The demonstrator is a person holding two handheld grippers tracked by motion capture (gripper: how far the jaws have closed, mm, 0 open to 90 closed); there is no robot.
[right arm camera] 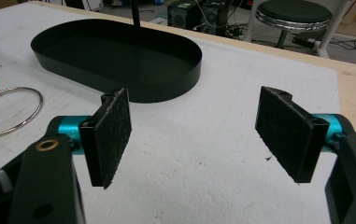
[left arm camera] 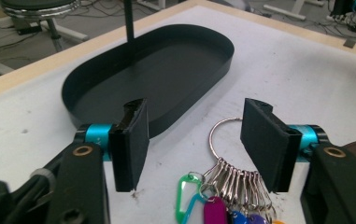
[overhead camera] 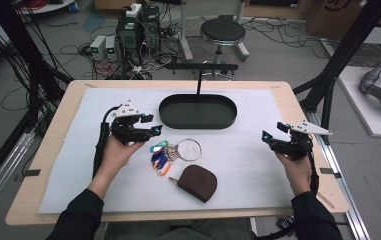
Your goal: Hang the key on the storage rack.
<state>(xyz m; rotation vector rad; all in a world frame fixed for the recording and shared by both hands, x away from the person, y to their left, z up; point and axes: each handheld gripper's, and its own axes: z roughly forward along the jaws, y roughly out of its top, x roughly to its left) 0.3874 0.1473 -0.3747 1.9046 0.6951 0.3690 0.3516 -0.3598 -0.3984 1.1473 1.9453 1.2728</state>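
the left gripper (overhead camera: 154,129) hovers with jaws released over the thin steel ring of coloured plastic key tags (left arm camera: 222,186), mid-counter, near the matte black oval metal tray (left arm camera: 166,65). a brown rounded leather pouch (overhead camera: 197,182) lies toward the near edge. the right gripper (overhead camera: 265,136) is spread open above the rough white mat (right arm camera: 203,154).

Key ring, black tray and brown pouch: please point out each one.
key ring (overhead camera: 190,149), high view, on the metal loop
black tray (overhead camera: 198,121), high view, on its near wall
brown pouch (overhead camera: 198,182), high view, on its top face

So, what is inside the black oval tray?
The black oval tray holds nothing loose. A thin black post rises from its far side. The near wall hides a strip of floor. The key ring lies outside, on the mat.
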